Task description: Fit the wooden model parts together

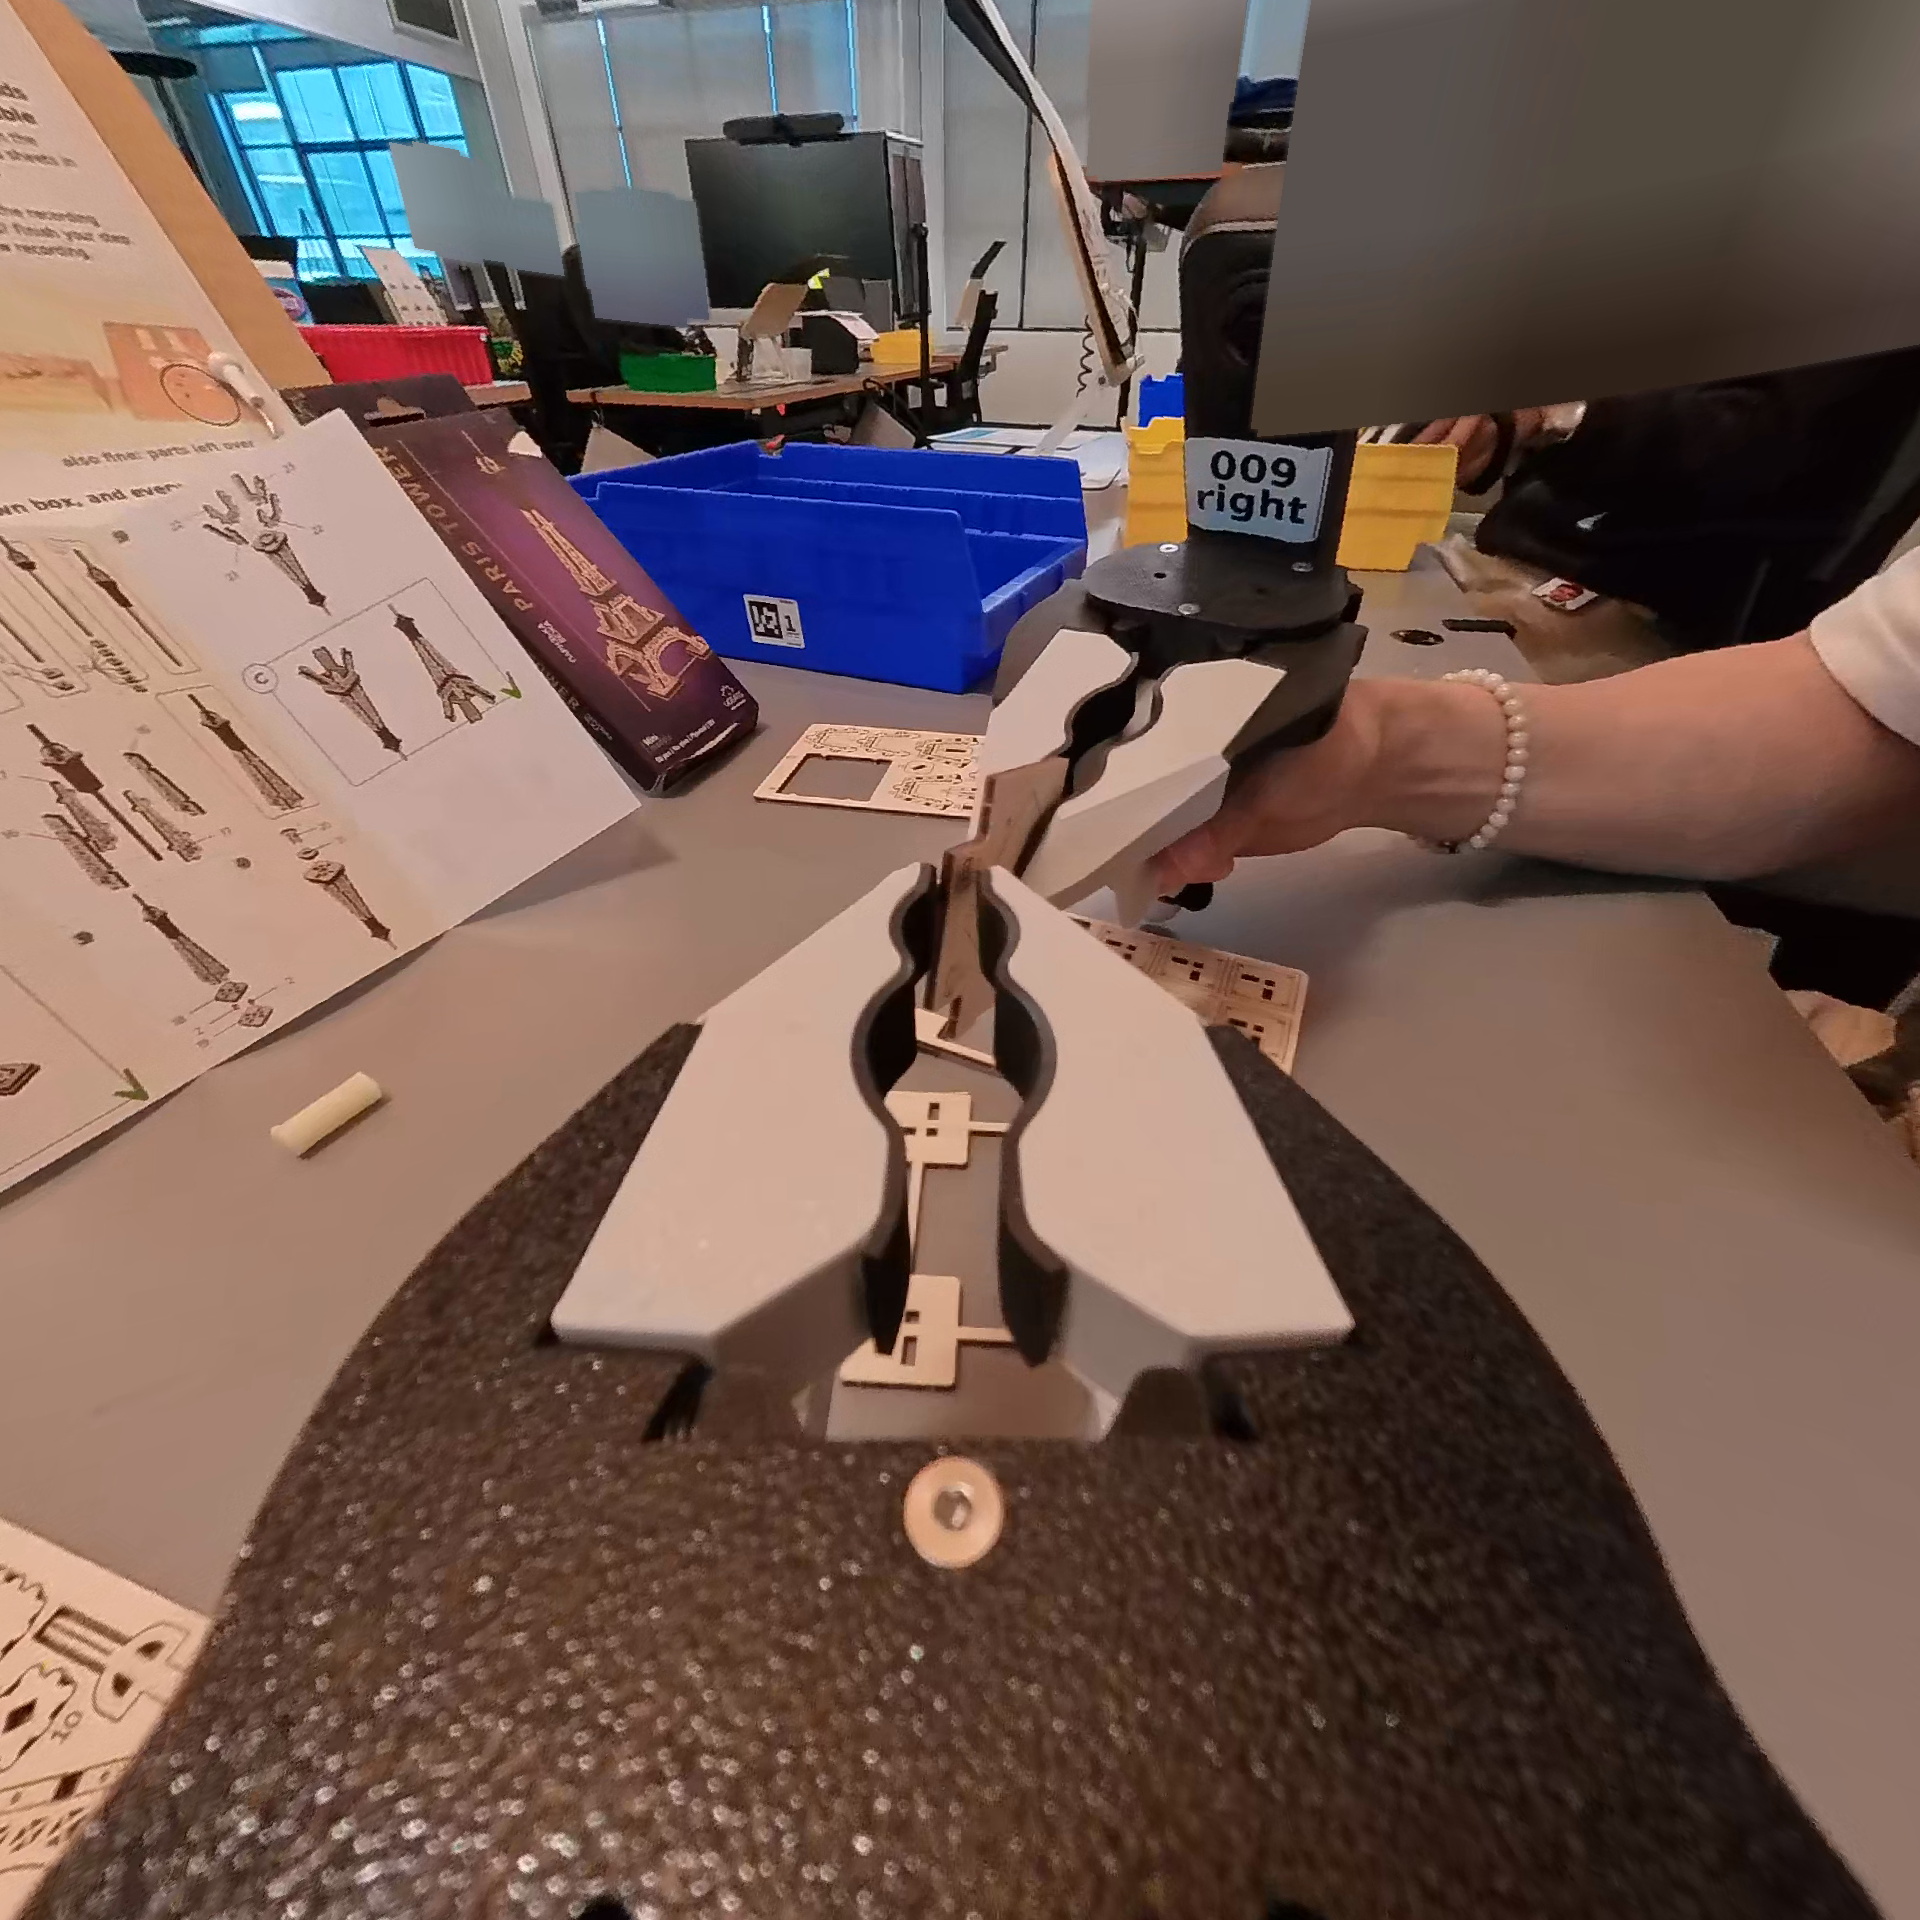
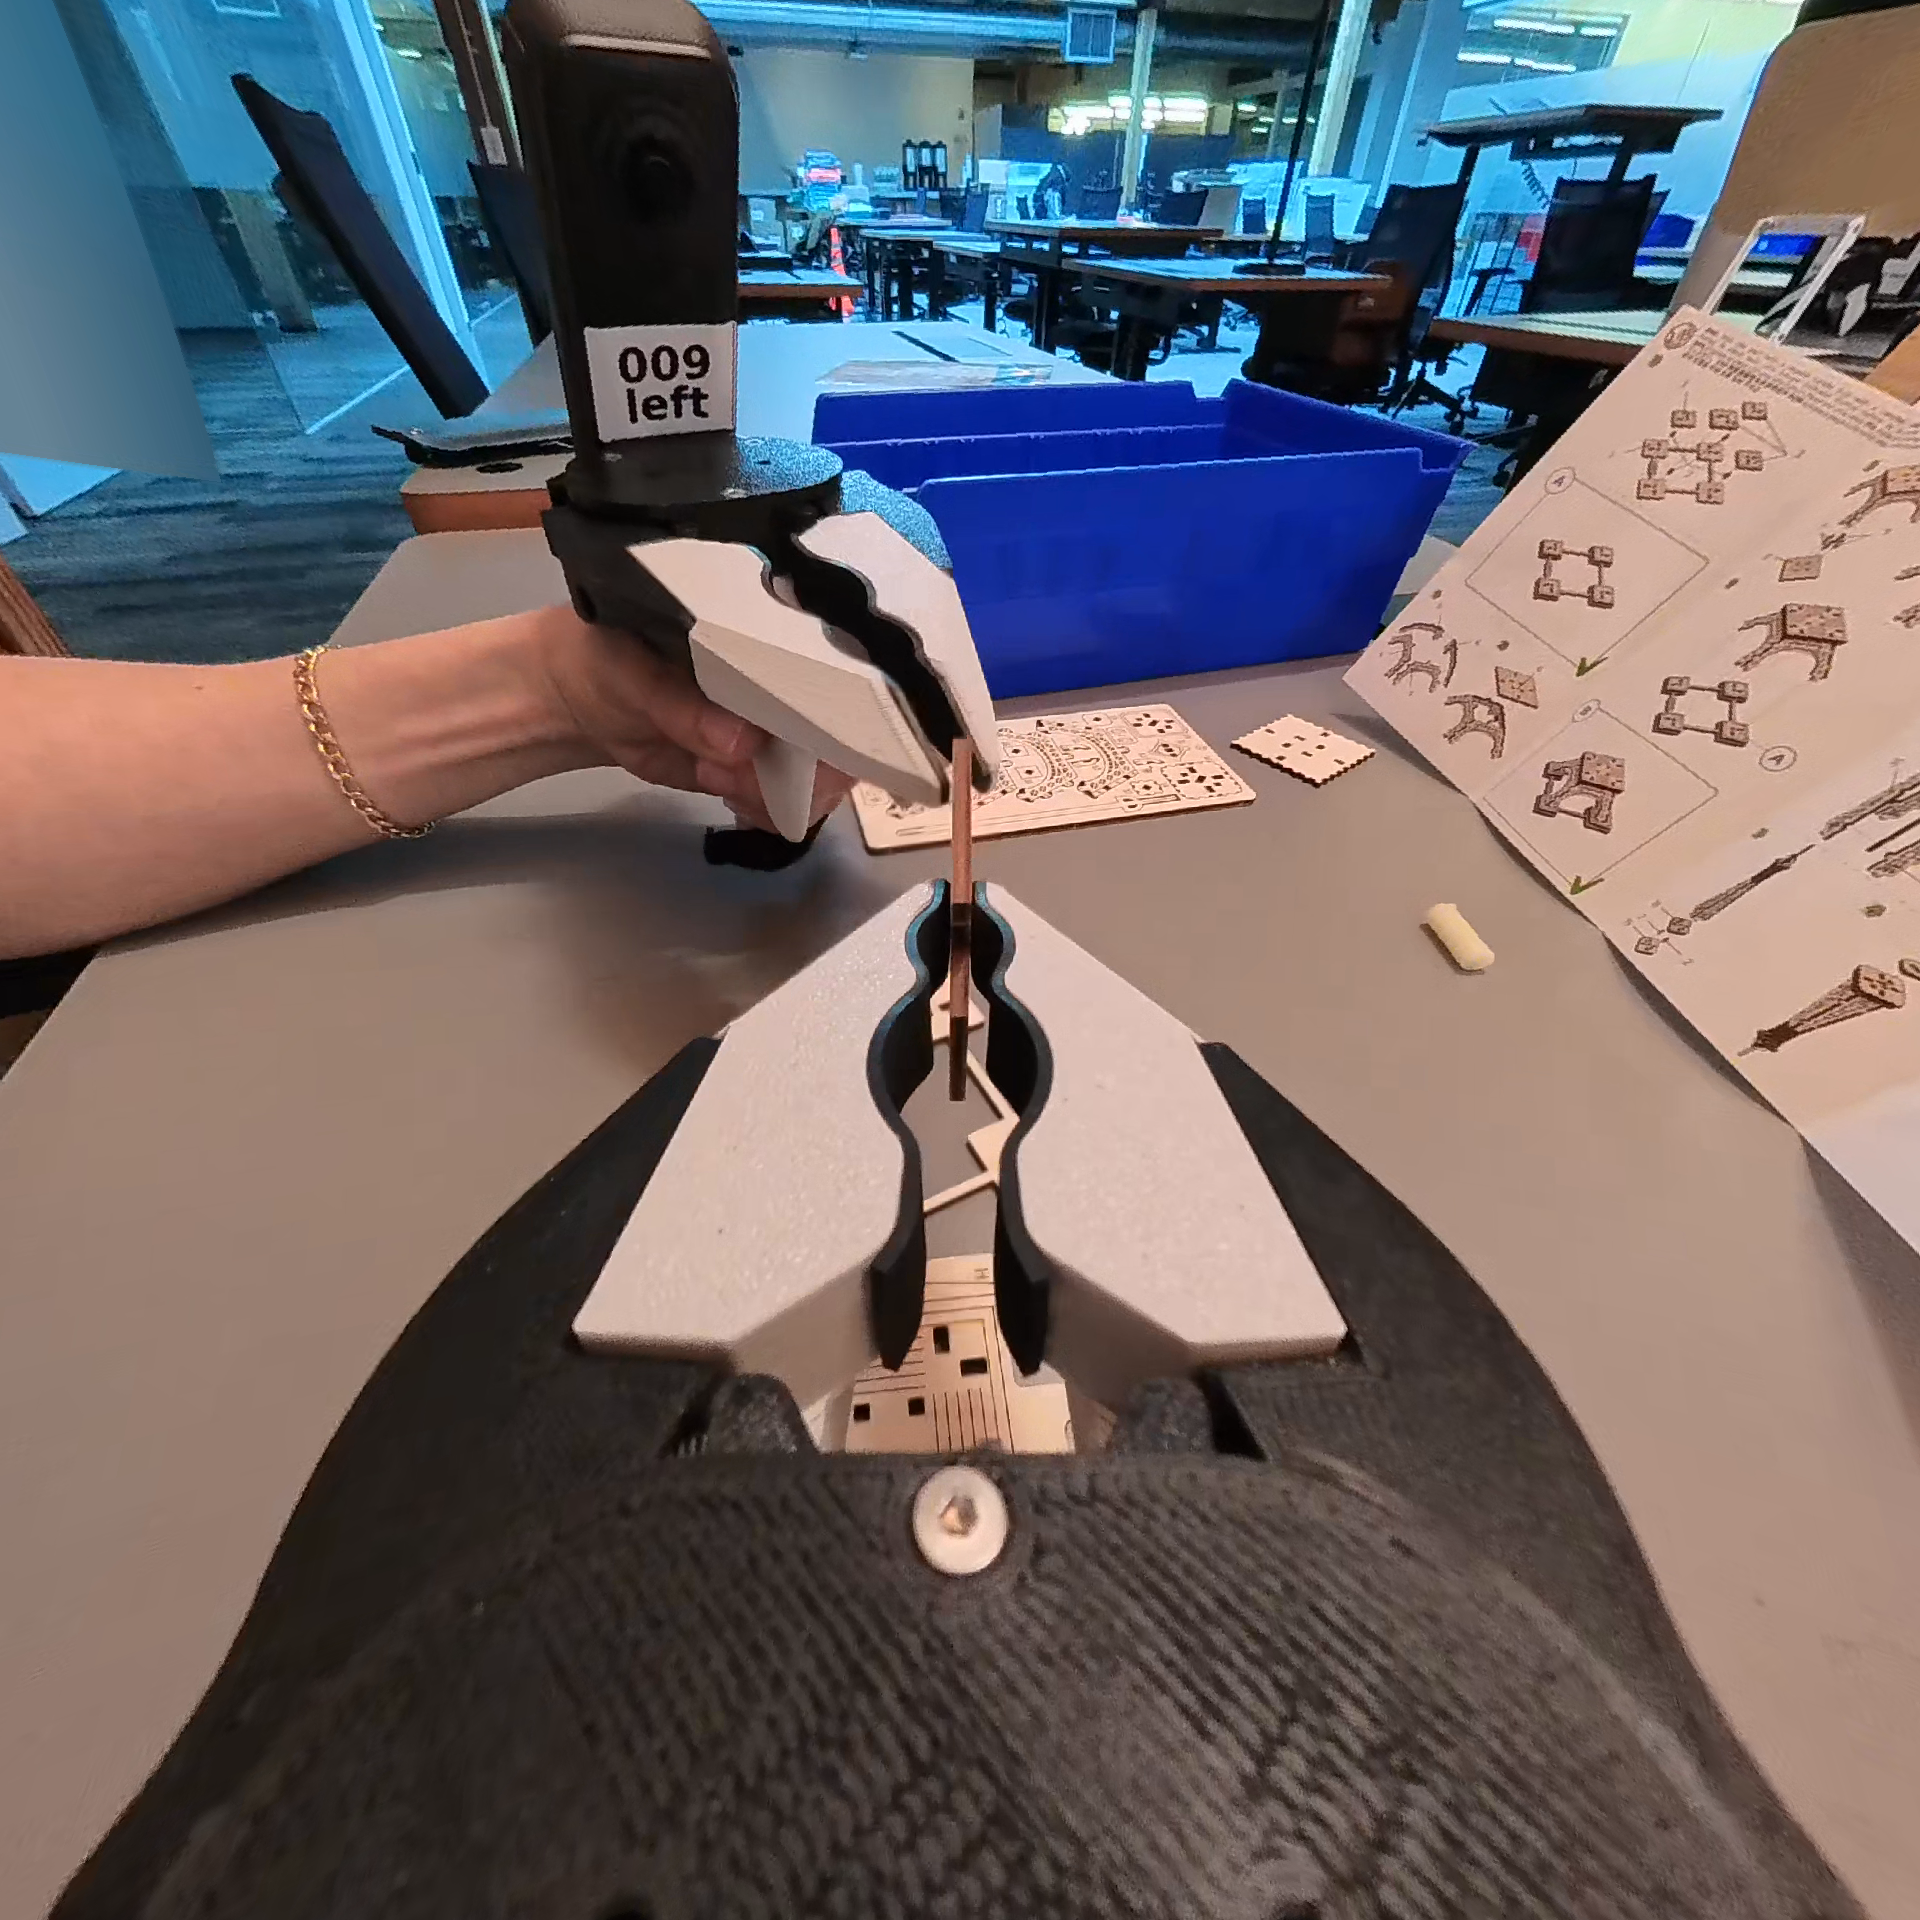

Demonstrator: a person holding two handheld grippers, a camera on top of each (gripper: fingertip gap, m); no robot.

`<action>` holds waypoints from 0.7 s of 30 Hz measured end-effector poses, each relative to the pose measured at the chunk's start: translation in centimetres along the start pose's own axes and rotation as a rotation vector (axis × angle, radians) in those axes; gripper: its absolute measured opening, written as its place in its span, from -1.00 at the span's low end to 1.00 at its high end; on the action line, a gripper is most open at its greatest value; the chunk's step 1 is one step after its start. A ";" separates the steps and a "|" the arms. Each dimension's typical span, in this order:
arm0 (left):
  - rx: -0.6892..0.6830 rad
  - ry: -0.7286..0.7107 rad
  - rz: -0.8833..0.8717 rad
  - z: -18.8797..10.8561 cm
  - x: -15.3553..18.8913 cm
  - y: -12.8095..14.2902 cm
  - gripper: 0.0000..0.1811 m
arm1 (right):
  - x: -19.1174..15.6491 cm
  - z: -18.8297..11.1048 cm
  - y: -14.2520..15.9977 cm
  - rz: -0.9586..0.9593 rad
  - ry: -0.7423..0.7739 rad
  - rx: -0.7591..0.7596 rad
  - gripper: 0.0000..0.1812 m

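Left wrist view: left gripper [image 1: 953,883] pinches the lower end of a thin flat brown wooden strip [image 1: 961,940] at its tips; right gripper [image 1: 1023,821] clamps the strip's upper end, above the grey table [image 1: 364,1299].
Right wrist view: right gripper [image 2: 961,896] closed on the strip [image 2: 961,831], seen edge-on, upright; left gripper [image 2: 961,774] grips its far end; pale laser-cut wooden sheet [image 2: 1122,769] lies flat beyond.
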State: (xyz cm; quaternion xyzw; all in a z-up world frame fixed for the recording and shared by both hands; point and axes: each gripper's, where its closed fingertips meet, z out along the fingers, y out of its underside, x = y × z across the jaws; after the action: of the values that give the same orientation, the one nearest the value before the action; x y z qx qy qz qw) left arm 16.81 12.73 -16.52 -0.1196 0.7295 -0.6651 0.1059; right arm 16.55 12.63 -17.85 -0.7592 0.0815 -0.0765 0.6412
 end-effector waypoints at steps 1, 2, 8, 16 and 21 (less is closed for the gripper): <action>-0.001 0.009 -0.004 0.1 0.1 0.0 -0.95 | -0.1 0.0 0.1 -0.003 -0.007 -0.006 -1.00; -0.006 0.012 -0.005 0.1 0.2 0.2 -0.95 | -0.2 0.1 0.1 -0.008 -0.012 -0.008 -1.00; -0.018 0.013 0.009 0.0 0.2 0.3 -0.96 | -0.3 0.2 0.2 0.013 -0.023 -0.004 -1.00; -0.026 0.039 0.004 -0.2 0.5 0.5 -0.97 | -0.6 0.3 0.4 0.020 -0.045 -0.011 -0.99; -0.026 0.052 -0.007 -0.3 0.6 0.6 -0.97 | -0.7 0.3 0.5 0.018 -0.053 -0.015 -0.99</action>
State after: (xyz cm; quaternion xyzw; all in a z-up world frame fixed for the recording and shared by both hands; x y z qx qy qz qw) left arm 16.15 12.86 -17.07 -0.1063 0.7403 -0.6587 0.0828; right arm 15.90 13.00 -18.38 -0.7649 0.0717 -0.0501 0.6381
